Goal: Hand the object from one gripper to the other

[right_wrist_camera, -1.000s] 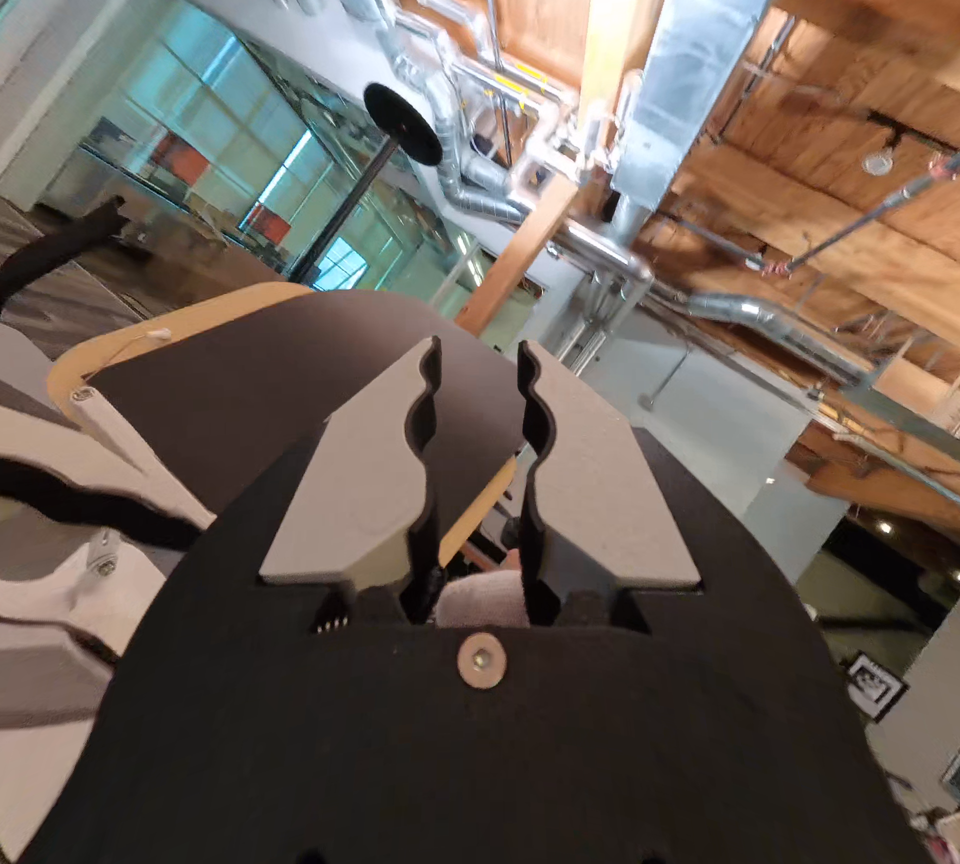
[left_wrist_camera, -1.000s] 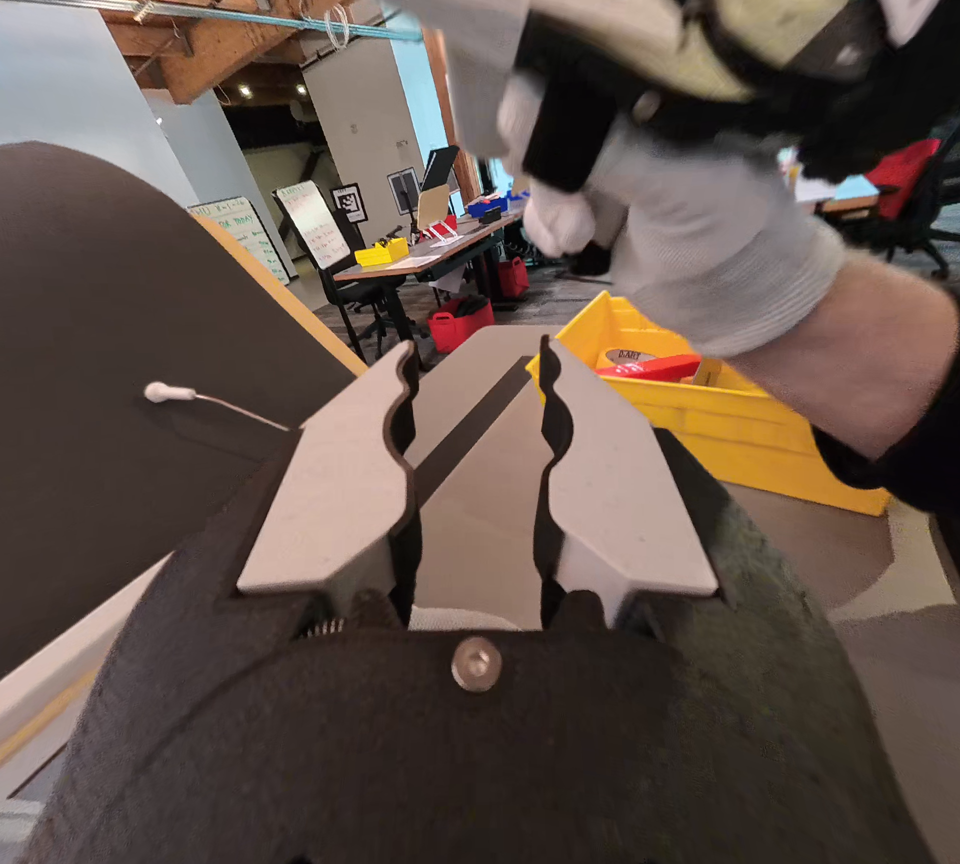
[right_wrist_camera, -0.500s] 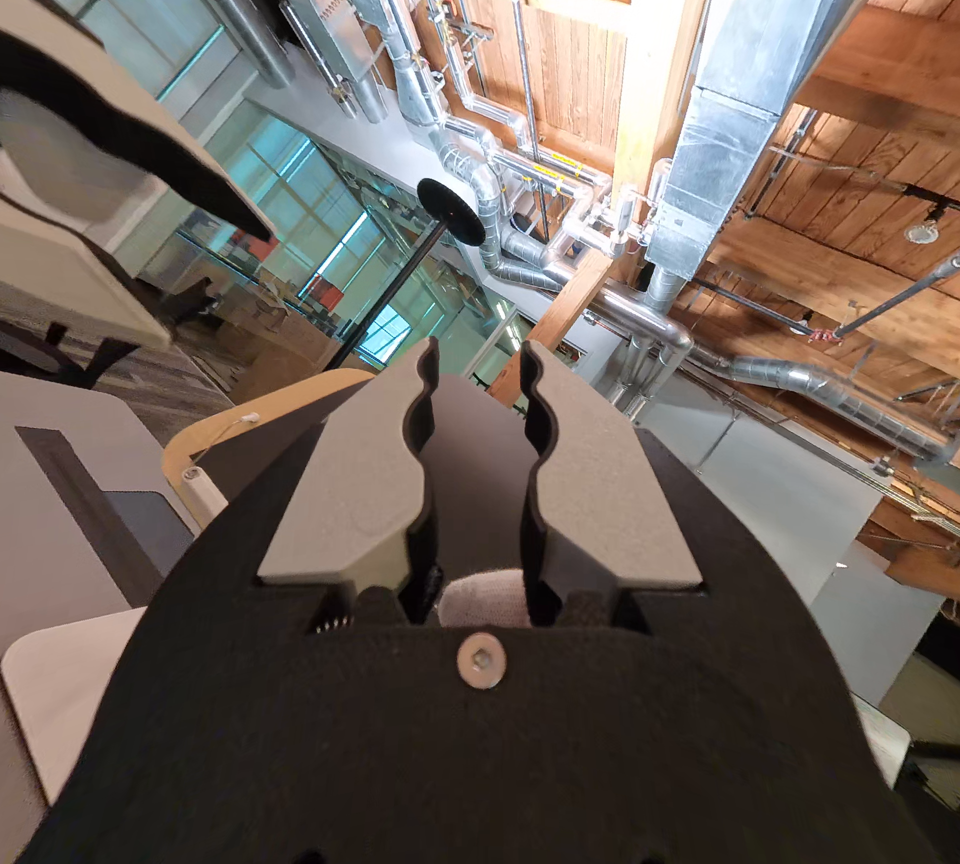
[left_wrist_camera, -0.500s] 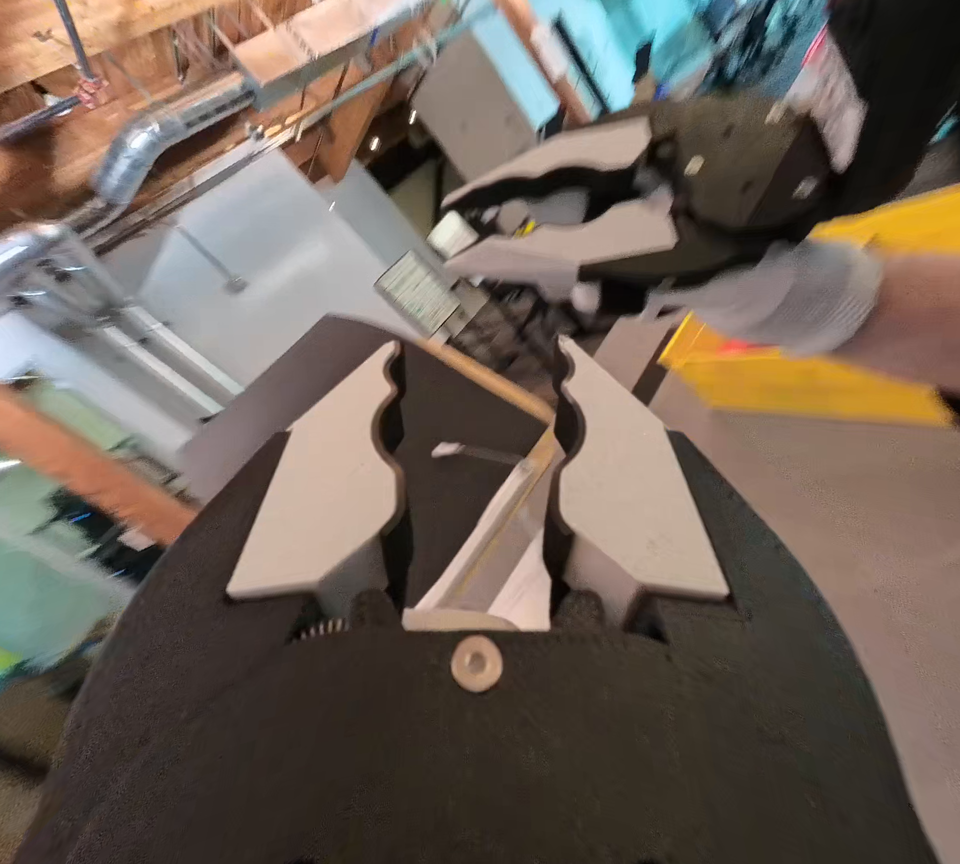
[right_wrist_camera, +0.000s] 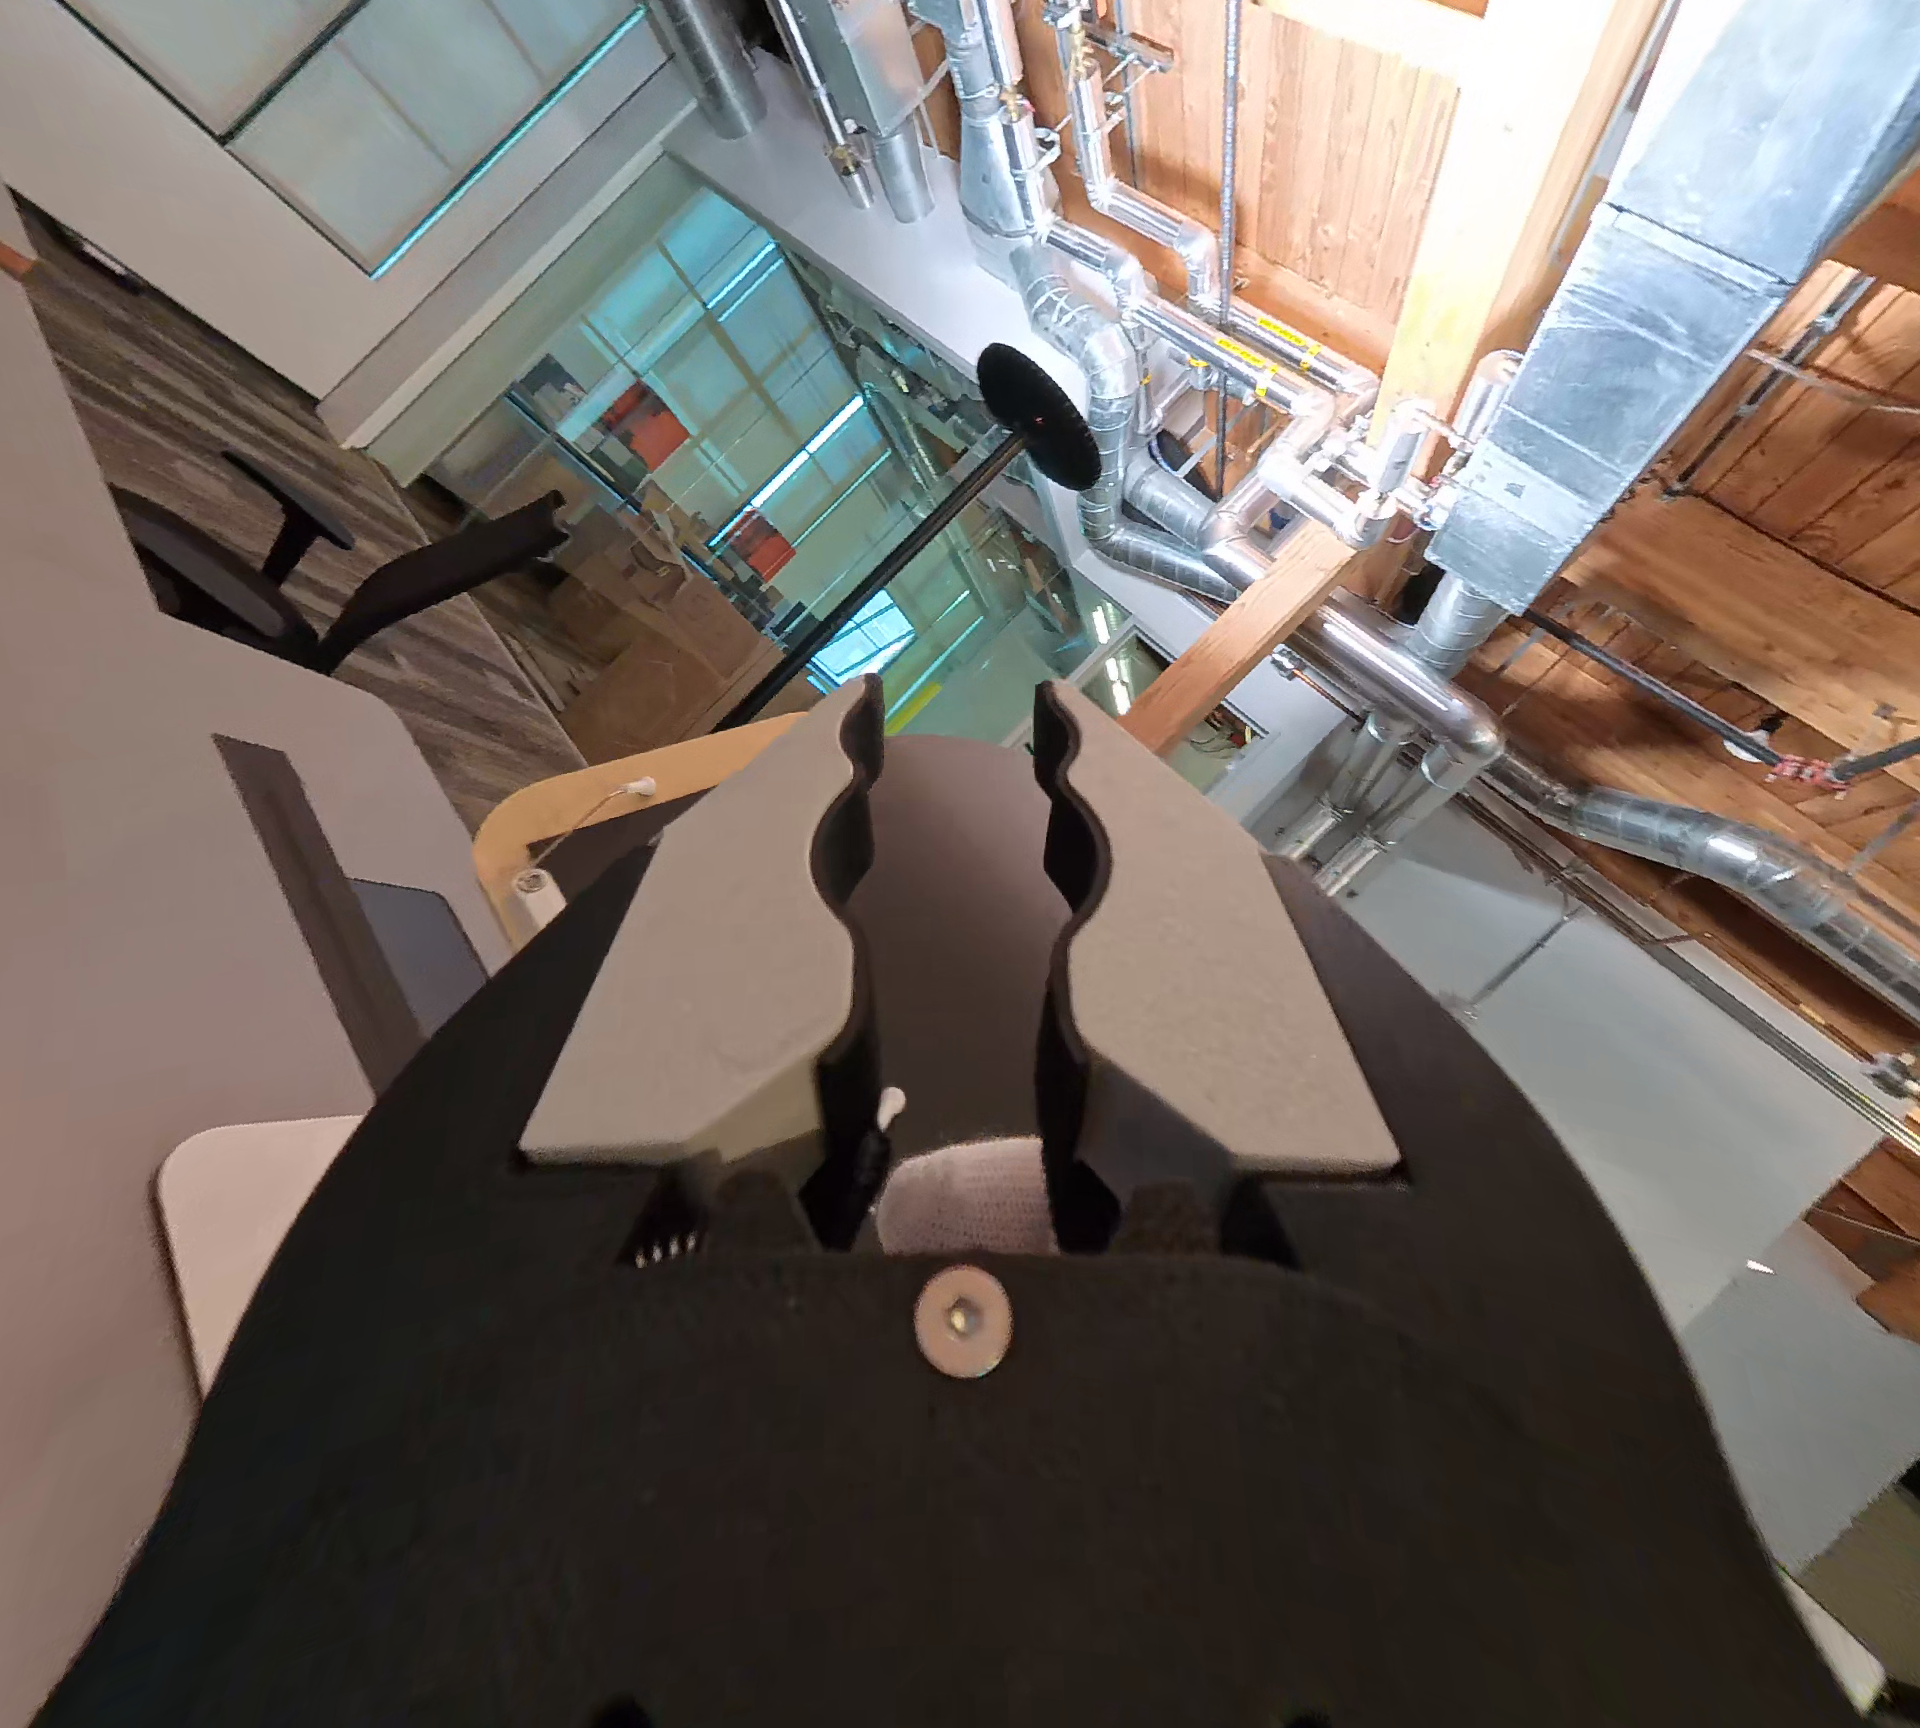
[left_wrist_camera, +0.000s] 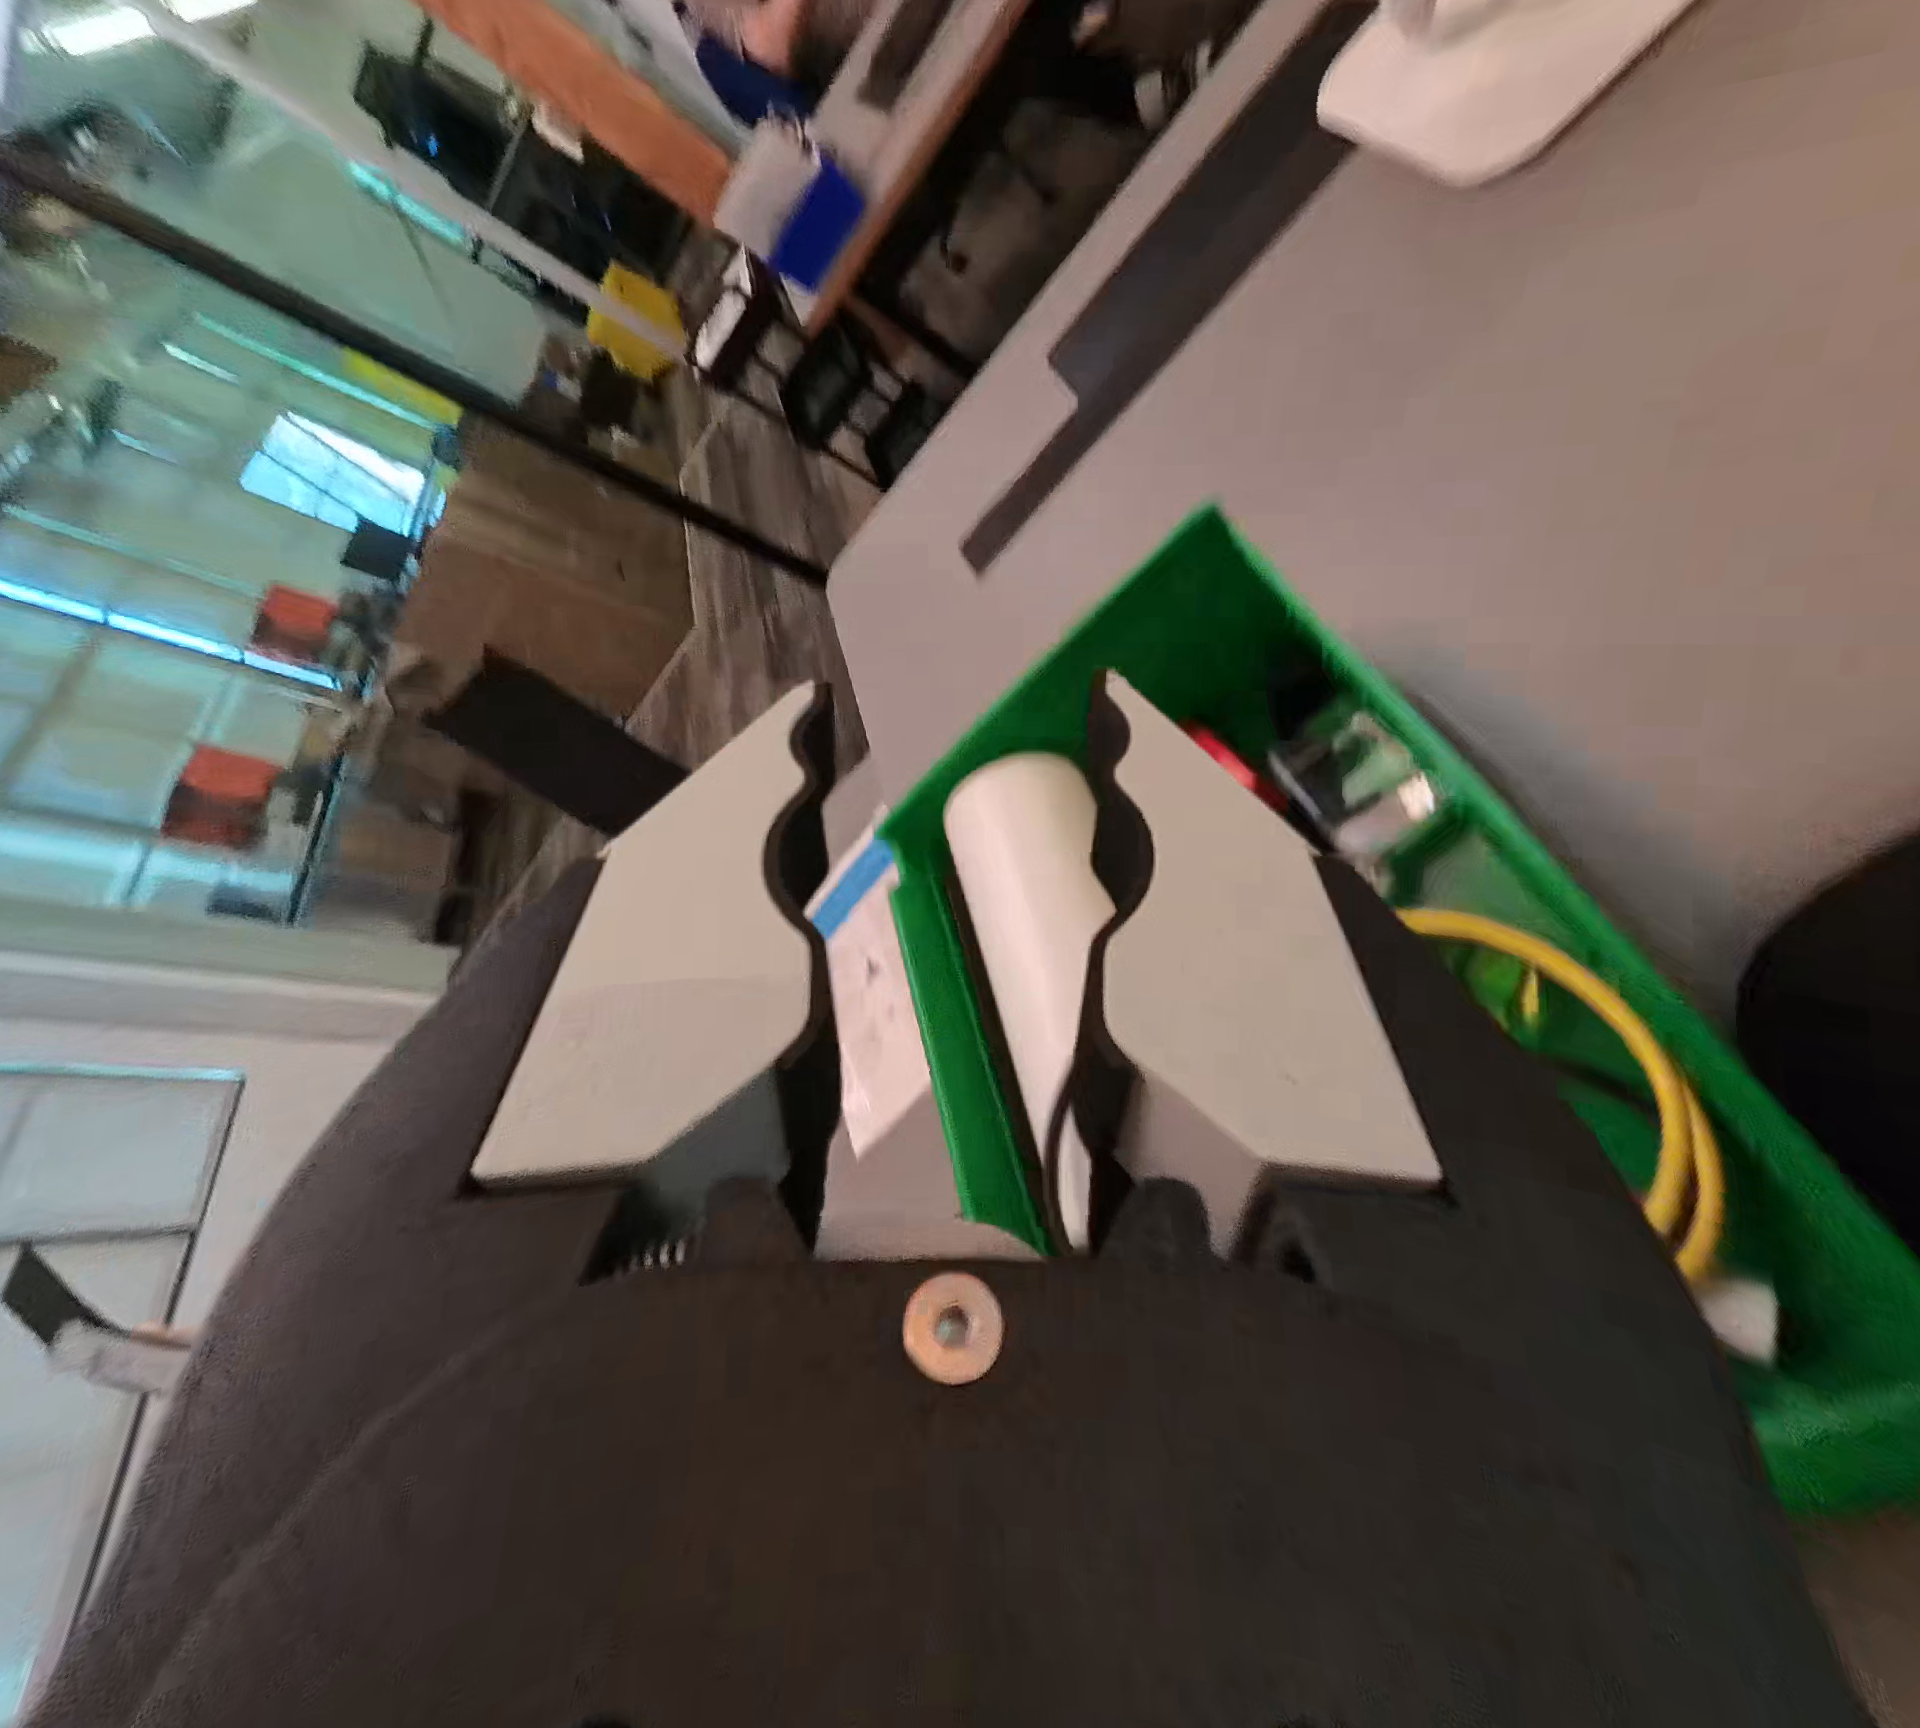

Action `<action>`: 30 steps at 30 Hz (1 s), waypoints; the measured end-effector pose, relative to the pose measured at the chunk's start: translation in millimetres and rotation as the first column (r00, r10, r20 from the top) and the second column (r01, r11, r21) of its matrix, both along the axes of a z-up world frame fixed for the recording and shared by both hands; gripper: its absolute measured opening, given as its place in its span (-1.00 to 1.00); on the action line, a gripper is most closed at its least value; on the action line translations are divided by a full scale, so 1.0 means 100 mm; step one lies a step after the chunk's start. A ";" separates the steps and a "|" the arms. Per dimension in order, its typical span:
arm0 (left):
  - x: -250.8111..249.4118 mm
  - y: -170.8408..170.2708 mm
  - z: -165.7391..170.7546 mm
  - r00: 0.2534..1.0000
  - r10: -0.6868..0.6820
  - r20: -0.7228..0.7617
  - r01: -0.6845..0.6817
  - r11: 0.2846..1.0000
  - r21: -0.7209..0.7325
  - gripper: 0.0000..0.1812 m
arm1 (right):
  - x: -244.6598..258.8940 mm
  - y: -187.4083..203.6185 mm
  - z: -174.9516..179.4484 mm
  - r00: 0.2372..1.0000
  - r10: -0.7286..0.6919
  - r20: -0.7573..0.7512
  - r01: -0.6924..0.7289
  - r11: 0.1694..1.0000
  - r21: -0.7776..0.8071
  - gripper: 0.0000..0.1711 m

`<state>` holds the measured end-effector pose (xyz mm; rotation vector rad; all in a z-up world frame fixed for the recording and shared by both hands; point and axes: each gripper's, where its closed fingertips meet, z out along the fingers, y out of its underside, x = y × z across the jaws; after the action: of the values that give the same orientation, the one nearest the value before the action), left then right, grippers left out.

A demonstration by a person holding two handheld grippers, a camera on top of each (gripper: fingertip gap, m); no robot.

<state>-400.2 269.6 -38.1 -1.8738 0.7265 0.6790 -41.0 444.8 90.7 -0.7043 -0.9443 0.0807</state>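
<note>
Left wrist view: the left gripper [left_wrist_camera: 961,712], jaws apart and empty, points at one green bin [left_wrist_camera: 1164,598] holding one white tube [left_wrist_camera: 1023,857], one yellow cable [left_wrist_camera: 1652,1055] and one shiny packet [left_wrist_camera: 1351,769]. The tube looks light, stiff and smooth; grasp it mid-length.

Right wrist view: the right gripper [right_wrist_camera: 958,702], jaws apart and empty, faces the ceiling; the bin is not visible.

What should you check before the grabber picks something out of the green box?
1. Left gripper open: ok.
2. Left gripper empty: ok.
3. Aimed at green bin: ok.
4. White tube in line with the gap: ok.
5. Yellow cable clear of the tube: ok, it lies off to the side.
6. Right gripper open, empty and ready to receive: ok, though it points at the ceiling.
</note>
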 end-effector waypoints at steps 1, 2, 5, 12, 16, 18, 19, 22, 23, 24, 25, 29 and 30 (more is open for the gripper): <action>-0.08 -0.11 -0.12 1.000 0.011 0.007 -0.011 1.000 -0.024 -0.48 | -0.04 -0.01 -0.03 1.000 0.008 0.010 -0.008 1.000 -0.006 -0.69; -0.13 -0.21 -0.24 1.000 0.008 0.010 -0.007 0.998 -0.056 -0.51 | -0.07 -0.01 -0.06 1.000 0.012 0.023 -0.012 1.000 -0.008 -0.69; -0.27 -0.40 -0.57 1.000 0.028 -0.010 -0.029 0.992 -0.126 -0.54 | -0.20 -0.03 -0.18 0.997 0.015 0.069 -0.015 1.000 -0.007 -0.69; -0.32 -0.42 -1.23 0.998 -0.043 -0.055 0.024 0.954 -0.298 -0.61 | -0.49 -0.12 -0.46 0.983 0.054 0.174 -0.054 0.999 -0.009 -0.69; -0.31 -0.30 -1.53 0.992 -0.089 -0.090 0.044 0.909 -0.415 -0.61 | -0.61 -0.20 -0.55 0.974 0.086 0.207 -0.086 0.996 -0.012 -0.69; -0.31 -0.23 -1.64 0.989 -0.105 -0.102 0.046 0.883 -0.468 -0.63 | -0.66 -0.24 -0.61 0.967 0.090 0.238 -0.094 0.996 0.005 -0.69; -0.29 -0.21 -1.71 0.988 -0.124 -0.089 0.062 0.859 -0.508 -0.63 | -0.69 -0.25 -0.65 0.963 0.090 0.253 -0.095 0.996 0.005 -0.71; -0.29 -0.01 -1.75 0.984 -0.154 -0.087 0.083 0.835 -0.544 -0.63 | -0.76 -0.28 -0.72 0.957 0.122 0.262 -0.121 0.992 -0.022 -0.70; -0.29 0.07 -1.72 0.983 -0.157 -0.090 0.083 0.833 -0.547 -0.63 | -0.78 -0.29 -0.74 0.955 0.130 0.265 -0.127 0.992 -0.028 -0.70; -0.31 0.17 -1.68 0.983 -0.159 -0.094 0.084 0.837 -0.541 -0.64 | -0.80 -0.29 -0.76 0.954 0.129 0.272 -0.127 0.992 -0.028 -0.70; -0.32 0.28 -1.63 0.983 -0.160 -0.094 0.087 0.844 -0.530 -0.65 | -0.81 -0.29 -0.78 0.952 0.125 0.280 -0.124 0.992 -0.024 -0.70; -0.44 0.62 -1.73 0.964 -0.220 -0.150 0.103 0.829 -0.549 -0.61 | -0.82 -0.28 -0.81 0.948 0.112 0.299 -0.115 0.993 -0.010 -0.70; -0.46 0.65 -1.81 0.958 -0.237 -0.164 0.103 0.813 -0.573 -0.60 | -0.81 -0.28 -0.81 0.948 0.112 0.299 -0.114 0.993 -0.009 -0.71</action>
<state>-445.9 334.6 -219.4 -2.2387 1.3484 0.6097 -122.2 416.8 9.7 -0.6652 -1.2755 0.0721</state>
